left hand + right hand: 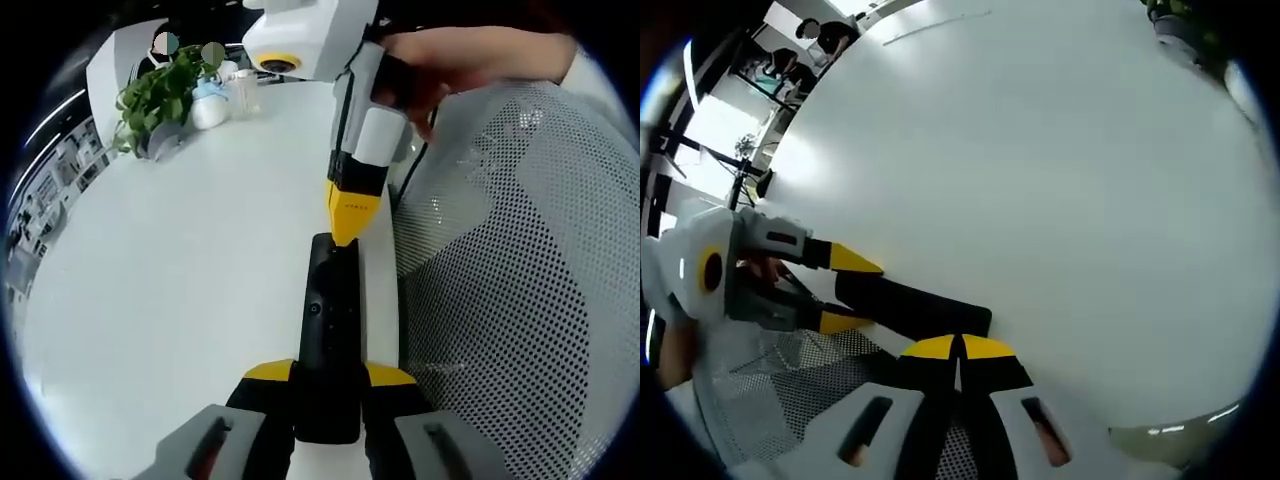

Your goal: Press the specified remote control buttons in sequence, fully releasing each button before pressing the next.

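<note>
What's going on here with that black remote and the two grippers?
A person is working a black remote on a white table with two tools. The left hand-held gripper clamps the remote's near end, steadying it. The right hand-held gripper, jaws closed to a yellow tip, sits at the remote's far end, apparently pressing a button. A potted plant stands further back.

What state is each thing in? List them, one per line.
Black slim remote control: lying flat at the white table's edge, clamped at its near end.
Left gripper: shut on the remote.
Right gripper: shut, tips at the remote's far end.
Green potted plant: upright.
</note>
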